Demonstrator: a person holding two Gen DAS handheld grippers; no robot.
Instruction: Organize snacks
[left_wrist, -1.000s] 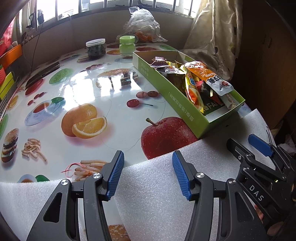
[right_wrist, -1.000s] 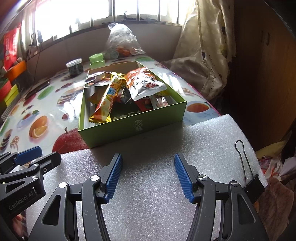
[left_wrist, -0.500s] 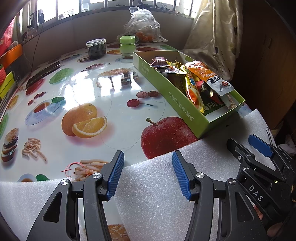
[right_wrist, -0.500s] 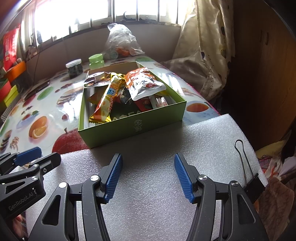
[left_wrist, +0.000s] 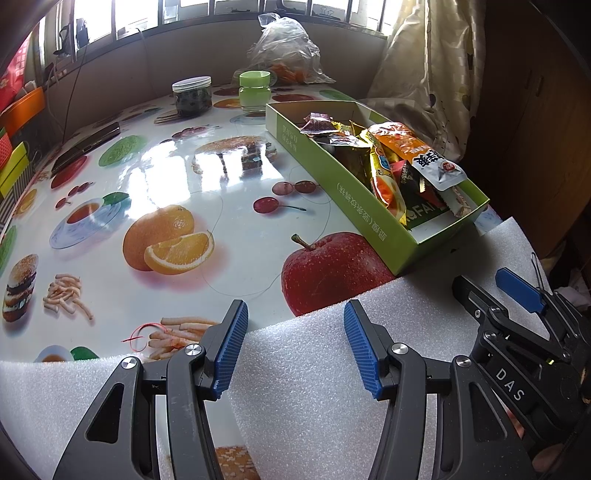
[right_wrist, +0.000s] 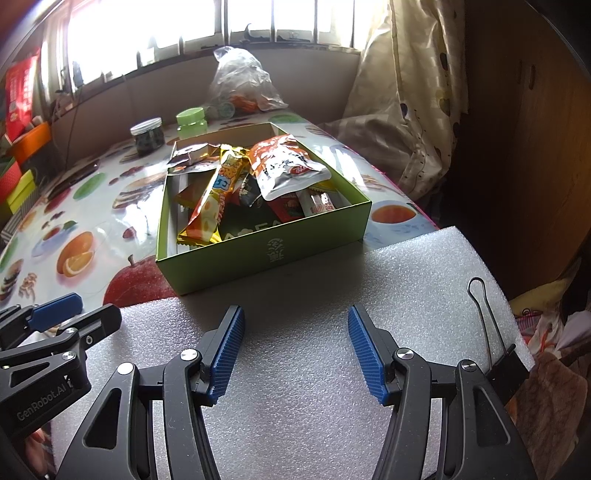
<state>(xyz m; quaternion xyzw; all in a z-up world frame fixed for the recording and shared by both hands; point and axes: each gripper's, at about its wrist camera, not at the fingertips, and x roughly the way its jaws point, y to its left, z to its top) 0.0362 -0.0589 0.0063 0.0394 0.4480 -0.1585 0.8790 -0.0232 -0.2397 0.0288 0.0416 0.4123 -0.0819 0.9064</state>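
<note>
Snacks (right_wrist: 255, 184) lie heaped in the green box (right_wrist: 266, 254) at the far edge of the foam sheet (right_wrist: 314, 387), and nothing about them has changed over the last second: same packets, same tilt, same overlap. I see no shift in either view, so I judge the sorting has not moved on; both tools simply wait short of the box.

My left hand-held gripper (left_wrist: 293, 349) hangs over the foam's near edge with its blue pads spread and nothing between them. My right hand-held gripper (right_wrist: 295, 349) is likewise spread wide and empty, aimed straight at the box's front wall.

Inside, an orange-and-silver pouch (right_wrist: 286, 166) rides on top, a long yellow packet (right_wrist: 212, 199) leans across the left half, and smaller wrappers sit buried beneath. Those top two would have to come off before I could reach the rest.

Around it, on the fruit-printed surface (left_wrist: 166, 192), stand a dark jar (left_wrist: 192, 96) and a green-lidded jar (left_wrist: 254, 90), with a clear plastic bag (left_wrist: 288, 51) behind them, all well apart from the box. A binder clip (right_wrist: 495, 350) grips the foam's right edge, just beside my right tool; I'd keep clear of its wire handle. The box's front wall stands between my pads and the packets.
</note>
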